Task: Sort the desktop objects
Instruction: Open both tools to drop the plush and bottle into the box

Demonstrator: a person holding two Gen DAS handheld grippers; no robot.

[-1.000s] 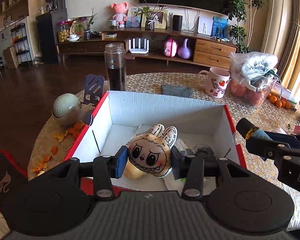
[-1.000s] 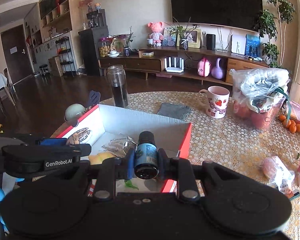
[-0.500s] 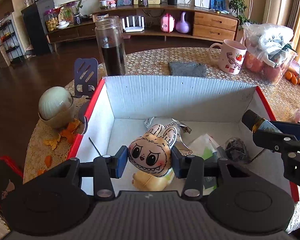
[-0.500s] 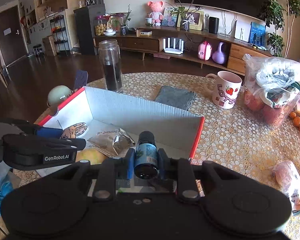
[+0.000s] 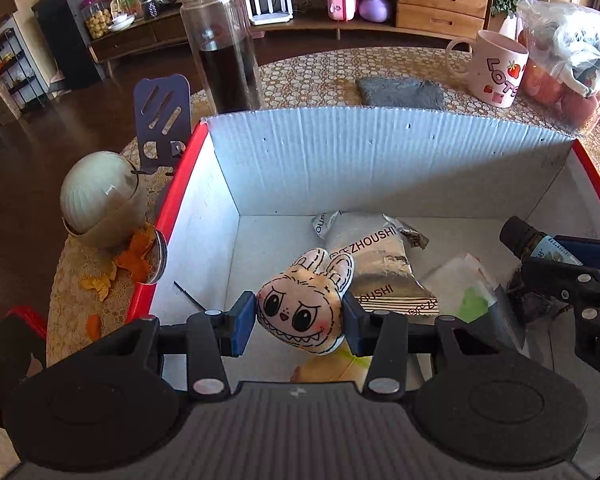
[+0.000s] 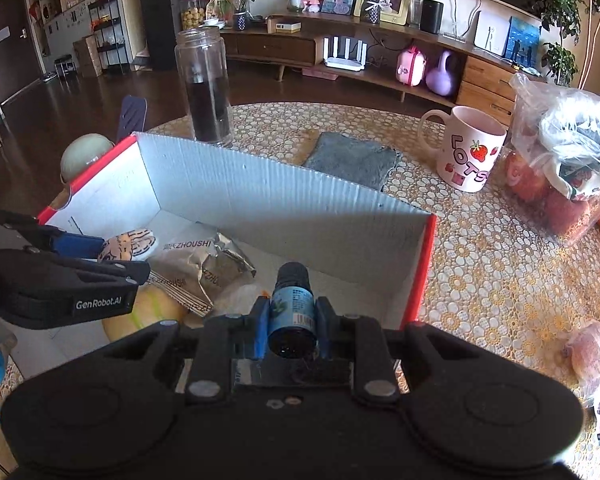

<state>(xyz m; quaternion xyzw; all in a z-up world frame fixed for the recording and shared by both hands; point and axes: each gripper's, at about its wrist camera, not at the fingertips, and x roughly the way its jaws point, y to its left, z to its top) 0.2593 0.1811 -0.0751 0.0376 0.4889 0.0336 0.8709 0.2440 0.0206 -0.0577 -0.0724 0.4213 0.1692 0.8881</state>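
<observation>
Left gripper (image 5: 299, 322) clamped on a plush toy (image 5: 303, 307), blue pads pressing its cheeks, held over the inside of the box (image 5: 380, 160) near the front left corner. Right gripper (image 6: 291, 326) closed on a small dark bottle (image 6: 291, 312) with a blue label, cap pointing away from the camera, hanging over the right side of the same box just inside its red-edged right wall. On the box floor: a silver foil packet (image 5: 380, 264) below and behind the toy, a white-and-green wrapper (image 5: 466, 292) to its right, something yellow (image 6: 148, 312) under the left gripper. Box standing on the lace-covered bench (image 6: 480, 280). Behind the box: a tall glass jar (image 5: 224, 52) of dark liquid near the back left corner, a grey cloth (image 5: 400, 92) flat on the bench, a pink mug (image 5: 496, 68) farther right, a clear bag (image 6: 568, 160) of red fruit beside the mug. Left of the box: a pale round lidded bowl (image 5: 100, 196), a purple slotted stand (image 5: 162, 120), scraps of orange peel (image 5: 134, 256).
</observation>
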